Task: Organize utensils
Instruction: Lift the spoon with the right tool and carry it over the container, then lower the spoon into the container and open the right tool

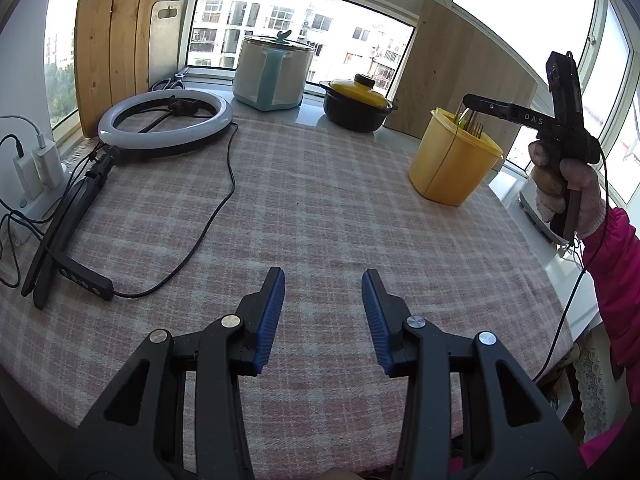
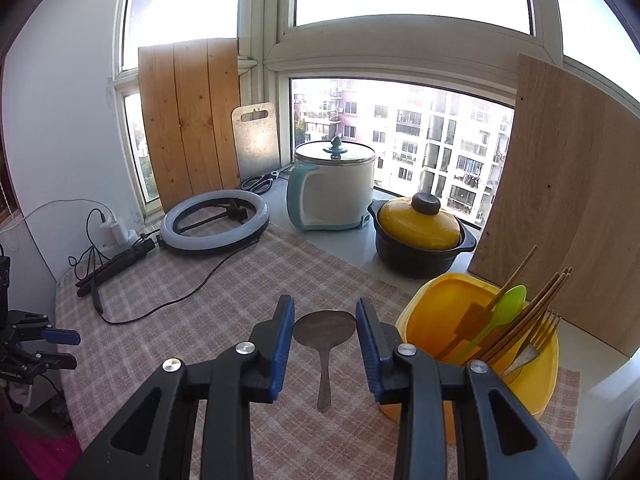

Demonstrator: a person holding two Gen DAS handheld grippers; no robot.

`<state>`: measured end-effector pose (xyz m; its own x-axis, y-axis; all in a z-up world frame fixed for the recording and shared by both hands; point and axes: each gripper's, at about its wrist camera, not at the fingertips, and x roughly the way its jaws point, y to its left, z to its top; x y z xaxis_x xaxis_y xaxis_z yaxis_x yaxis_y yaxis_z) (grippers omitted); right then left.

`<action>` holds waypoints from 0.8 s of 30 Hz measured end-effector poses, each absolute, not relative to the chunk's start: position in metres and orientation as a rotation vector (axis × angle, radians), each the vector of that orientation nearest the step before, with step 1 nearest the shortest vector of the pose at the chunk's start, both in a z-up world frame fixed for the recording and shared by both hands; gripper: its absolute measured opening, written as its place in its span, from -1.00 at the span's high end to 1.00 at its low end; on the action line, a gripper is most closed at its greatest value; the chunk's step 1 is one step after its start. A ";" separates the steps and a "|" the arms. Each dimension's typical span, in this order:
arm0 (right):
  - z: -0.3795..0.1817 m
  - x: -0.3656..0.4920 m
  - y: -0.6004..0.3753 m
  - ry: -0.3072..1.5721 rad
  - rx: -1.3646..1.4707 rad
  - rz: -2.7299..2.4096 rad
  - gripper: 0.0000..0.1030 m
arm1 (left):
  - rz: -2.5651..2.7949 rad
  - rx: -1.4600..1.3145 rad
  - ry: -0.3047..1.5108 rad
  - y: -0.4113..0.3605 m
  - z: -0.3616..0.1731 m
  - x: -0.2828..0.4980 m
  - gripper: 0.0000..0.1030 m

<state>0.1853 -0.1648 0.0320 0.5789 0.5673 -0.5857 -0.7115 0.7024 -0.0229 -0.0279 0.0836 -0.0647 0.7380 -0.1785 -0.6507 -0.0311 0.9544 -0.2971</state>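
Observation:
A yellow utensil holder (image 2: 436, 304) stands at the table's right, holding a green spoon (image 2: 509, 303), brown chopsticks (image 2: 538, 300) and a fork (image 2: 541, 333). My right gripper (image 2: 325, 340) is raised just left of the holder. It is shut on a dark flat spoon (image 2: 324, 330), whose round head is wedged edge to edge between the blue pads, handle pointing back toward the camera. In the left wrist view the right gripper (image 1: 467, 100) hovers over the holder (image 1: 452, 168), held by a gloved hand (image 1: 560, 188). My left gripper (image 1: 323, 320) stands open above the checked cloth, nothing between its fingers.
A ring light (image 1: 164, 120) with its stand and cable lies at the back left, next to a power strip (image 1: 36, 168). An electric pot (image 1: 272, 76) and a yellow-lidded black pot (image 1: 356, 104) stand on the sill. Wooden boards lean against the windows.

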 end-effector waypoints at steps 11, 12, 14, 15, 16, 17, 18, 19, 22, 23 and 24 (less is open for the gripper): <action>0.108 0.187 -0.191 0.443 -0.121 0.730 0.39 | -0.096 -0.297 0.745 0.079 -0.065 -0.024 0.21; 0.116 0.188 -0.193 0.428 -0.110 0.722 0.39 | -0.096 -0.299 0.745 0.080 -0.065 -0.024 0.21; 0.128 0.190 -0.197 0.397 -0.099 0.700 0.39 | -0.095 -0.303 0.746 0.080 -0.065 -0.023 0.22; 0.133 0.191 -0.199 0.383 -0.103 0.684 0.39 | -0.093 -0.305 0.745 0.080 -0.065 -0.024 0.21; 0.136 0.192 -0.200 0.373 -0.108 0.669 0.39 | -0.091 -0.306 0.744 0.080 -0.064 -0.024 0.21; 0.138 0.196 -0.201 0.369 -0.113 0.652 0.39 | -0.090 -0.307 0.743 0.081 -0.064 -0.024 0.21; 0.138 0.198 -0.202 0.368 -0.123 0.633 0.39 | -0.090 -0.307 0.742 0.081 -0.064 -0.024 0.21; 0.137 0.201 -0.202 0.368 -0.138 0.610 0.39 | -0.089 -0.307 0.742 0.081 -0.064 -0.024 0.21; 0.125 0.213 -0.203 0.400 -0.150 0.561 0.39 | -0.089 -0.308 0.741 0.082 -0.064 -0.024 0.21; 0.120 0.217 -0.205 0.415 -0.151 0.547 0.39 | -0.091 -0.309 0.742 0.082 -0.064 -0.024 0.21; 0.113 0.222 -0.205 0.430 -0.155 0.528 0.39 | -0.093 -0.311 0.743 0.082 -0.064 -0.025 0.21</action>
<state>0.2218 -0.2050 0.1132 0.7775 0.4539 -0.4353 -0.5178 0.8548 -0.0336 -0.0246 0.0819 -0.0636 0.7345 -0.1921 -0.6508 -0.0265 0.9502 -0.3104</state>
